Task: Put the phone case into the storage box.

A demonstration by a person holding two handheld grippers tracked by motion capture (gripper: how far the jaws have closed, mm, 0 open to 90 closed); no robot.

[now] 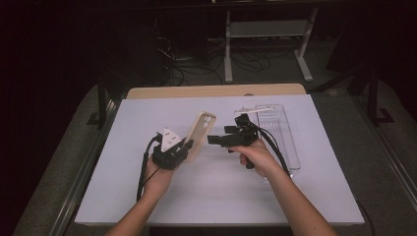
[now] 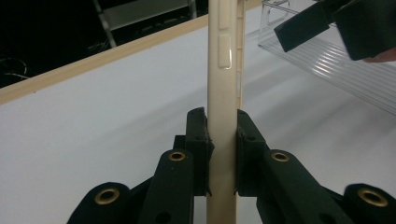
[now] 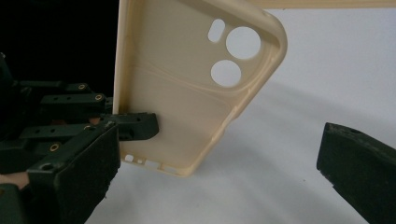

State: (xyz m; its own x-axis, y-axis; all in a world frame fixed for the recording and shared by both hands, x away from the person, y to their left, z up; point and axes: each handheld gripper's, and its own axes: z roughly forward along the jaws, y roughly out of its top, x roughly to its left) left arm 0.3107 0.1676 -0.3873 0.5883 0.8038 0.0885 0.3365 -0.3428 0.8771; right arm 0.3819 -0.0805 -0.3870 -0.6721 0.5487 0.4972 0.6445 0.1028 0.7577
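A cream phone case (image 1: pixel 199 136) stands tilted above the white table, held at its lower end by my left gripper (image 1: pixel 186 146), which is shut on it. In the left gripper view the two pads press the case's thin edge (image 2: pixel 222 93) from both sides. In the right gripper view the case's hollow inside (image 3: pixel 187 93) faces me, with its round camera holes at the top. My right gripper (image 1: pixel 212 139) hangs just right of the case, its jaws wide apart and empty, pointing at the case.
A clear plastic tray (image 1: pixel 278 130) lies at the right behind my right hand. The white sheet (image 1: pixel 147 196) covers a wooden tabletop (image 1: pixel 216 91). A metal stand (image 1: pixel 268 34) and cables sit on the dark floor beyond.
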